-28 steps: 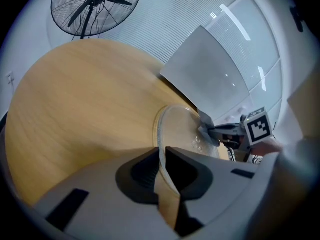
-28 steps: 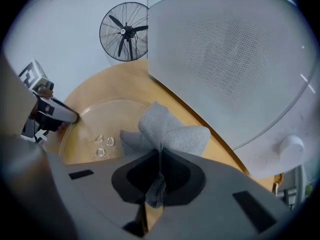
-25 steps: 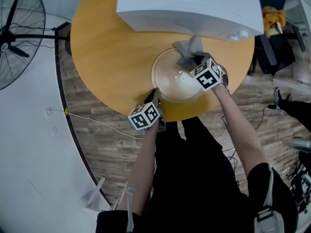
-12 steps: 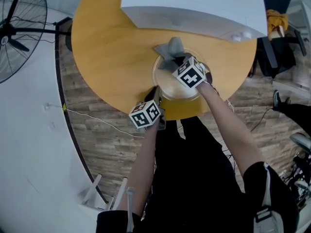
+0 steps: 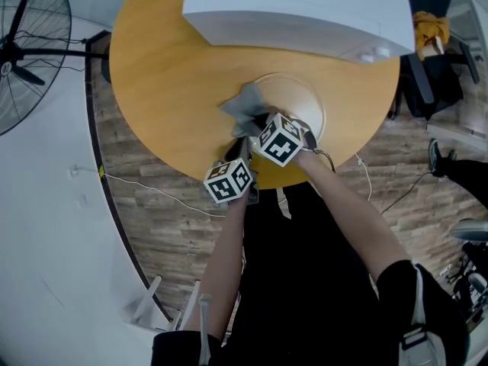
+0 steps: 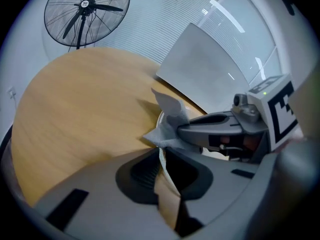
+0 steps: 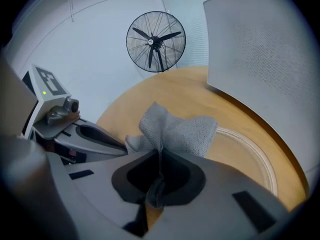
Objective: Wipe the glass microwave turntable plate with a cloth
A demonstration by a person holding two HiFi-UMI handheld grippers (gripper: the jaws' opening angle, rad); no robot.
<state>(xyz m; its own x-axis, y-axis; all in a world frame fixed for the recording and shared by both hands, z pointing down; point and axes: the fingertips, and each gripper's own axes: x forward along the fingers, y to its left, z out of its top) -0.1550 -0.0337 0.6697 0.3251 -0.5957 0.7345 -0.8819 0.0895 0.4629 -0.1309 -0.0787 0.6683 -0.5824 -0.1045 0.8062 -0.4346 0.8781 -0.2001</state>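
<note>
Your left tongs (image 6: 161, 156) are clamped shut on the rim of the plate (image 7: 252, 151), at the near edge of the surface (image 5: 168, 75). Your right tongs (image 7: 160, 160) pinch the cloth (image 7: 175, 129) tight, over the plate's left rim. In the head view the tongs' own bodies hide both sets of jaws.

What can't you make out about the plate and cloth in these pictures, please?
- Head view: the near rim of the plate, under the right tool and cloth.
- Left gripper view: most of the plate, behind the right tool.
- Right gripper view: where cloth touches plate, behind the tool's body.
</note>
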